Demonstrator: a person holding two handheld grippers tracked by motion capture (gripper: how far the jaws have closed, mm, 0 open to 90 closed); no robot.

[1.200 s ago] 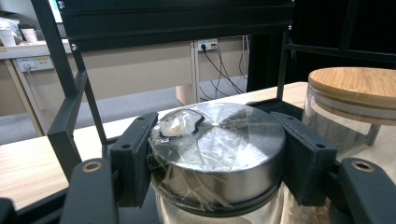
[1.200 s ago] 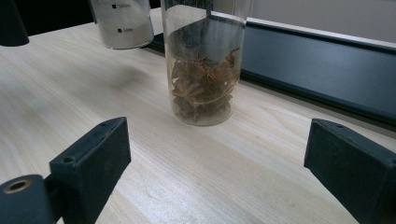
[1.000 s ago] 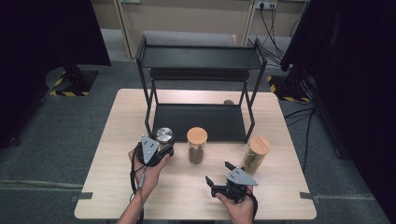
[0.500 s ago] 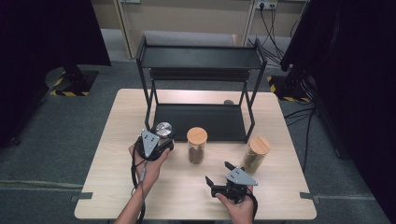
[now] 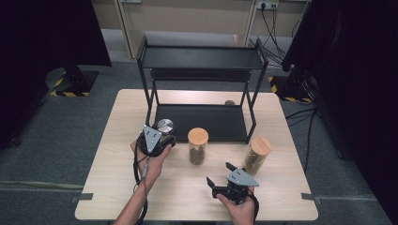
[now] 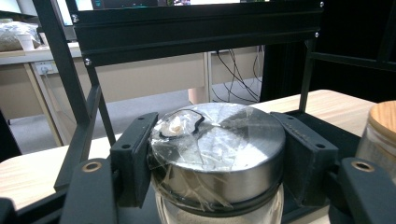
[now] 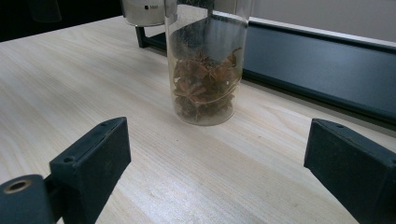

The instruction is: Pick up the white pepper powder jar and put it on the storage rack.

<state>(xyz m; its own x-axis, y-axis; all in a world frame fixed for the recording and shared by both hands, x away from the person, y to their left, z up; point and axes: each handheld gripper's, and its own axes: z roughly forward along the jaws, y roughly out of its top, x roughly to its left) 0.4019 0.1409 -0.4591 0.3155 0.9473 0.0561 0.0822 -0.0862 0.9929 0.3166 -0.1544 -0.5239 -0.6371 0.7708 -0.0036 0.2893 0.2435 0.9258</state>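
Since the earlier frames, the metal-lidded jar [image 5: 164, 126] is seen carried a little nearer the black rack [image 5: 202, 58], clamped at its lid between the jaws of the left gripper [image 5: 162, 136]. Crumpled clear film is seen over the lid in the left gripper view. By the right gripper [image 5: 219, 174], held with jaws spread wide and empty, nothing is touched; beyond it the star-anise jar [image 5: 197, 146] is stood on the wooden table [image 5: 117, 187], with a second wooden-lidded jar [image 5: 257, 154] further right.

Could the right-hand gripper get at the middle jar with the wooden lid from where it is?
Probably yes. The right gripper has its jaws open and faces the jar of star anise, with bare table between them. The left gripper is closed on the metal-lidded jar, off to the side.
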